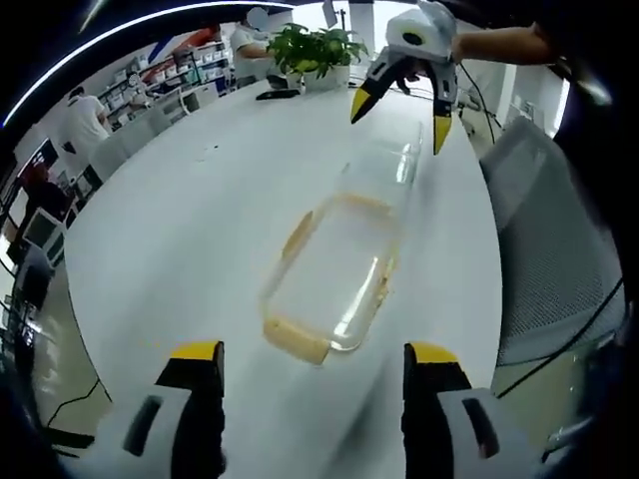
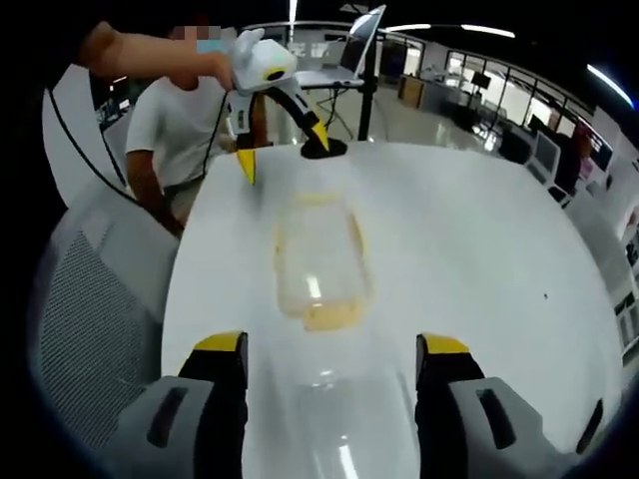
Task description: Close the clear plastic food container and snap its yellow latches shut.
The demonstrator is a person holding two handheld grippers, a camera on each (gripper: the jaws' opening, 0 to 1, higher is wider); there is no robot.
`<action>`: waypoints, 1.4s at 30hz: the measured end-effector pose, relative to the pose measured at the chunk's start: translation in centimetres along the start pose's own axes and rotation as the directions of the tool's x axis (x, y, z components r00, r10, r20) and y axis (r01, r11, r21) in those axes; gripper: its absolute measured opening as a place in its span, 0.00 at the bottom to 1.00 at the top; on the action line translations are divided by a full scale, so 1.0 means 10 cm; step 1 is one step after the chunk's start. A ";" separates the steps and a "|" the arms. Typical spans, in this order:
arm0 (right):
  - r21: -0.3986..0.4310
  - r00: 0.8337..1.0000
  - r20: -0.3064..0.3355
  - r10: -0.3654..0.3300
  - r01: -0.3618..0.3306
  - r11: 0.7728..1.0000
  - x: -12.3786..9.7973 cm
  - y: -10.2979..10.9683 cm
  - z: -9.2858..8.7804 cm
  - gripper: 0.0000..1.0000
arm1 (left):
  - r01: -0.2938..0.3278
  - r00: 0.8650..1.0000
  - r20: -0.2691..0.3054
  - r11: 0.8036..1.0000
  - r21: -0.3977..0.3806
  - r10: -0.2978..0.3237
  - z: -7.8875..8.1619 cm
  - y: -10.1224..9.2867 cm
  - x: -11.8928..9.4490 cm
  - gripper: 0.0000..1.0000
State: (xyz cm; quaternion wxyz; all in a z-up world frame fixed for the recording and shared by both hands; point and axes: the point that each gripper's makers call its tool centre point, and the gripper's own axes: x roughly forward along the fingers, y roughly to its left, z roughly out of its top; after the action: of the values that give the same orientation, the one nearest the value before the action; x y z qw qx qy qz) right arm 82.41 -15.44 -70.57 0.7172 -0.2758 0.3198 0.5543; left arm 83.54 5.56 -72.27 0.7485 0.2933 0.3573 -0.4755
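The clear container [image 1: 334,274] with yellow latches lies on the white worktop [image 1: 200,230], lid [image 2: 344,419] detached. Both hand-held grippers [image 1: 310,364] [image 2: 329,354] gape wide. The left gripper view shows a potted plant [image 1: 315,50]; the right gripper view shows a laptop [image 2: 349,50].

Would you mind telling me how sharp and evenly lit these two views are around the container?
Left gripper view: the clear container is smeared by motion blur, its far end streaked; the right gripper above it is soft. Right gripper view: the container is blurred too, with glare streaks on the plastic near the bottom; the white table is evenly bright.
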 end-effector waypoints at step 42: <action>-0.167 0.975 -0.222 0.032 -0.070 0.983 0.69 -0.07 -0.06 0.47 | 0.155 0.984 -0.123 0.962 0.226 -0.130 -0.14 0.17 0.37 0.40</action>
State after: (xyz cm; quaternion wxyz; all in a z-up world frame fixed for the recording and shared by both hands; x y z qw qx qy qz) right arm 84.20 -11.81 -76.18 0.6364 -0.3882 0.3538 0.5649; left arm 85.83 5.48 -75.91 0.6523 0.3779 0.3584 -0.5507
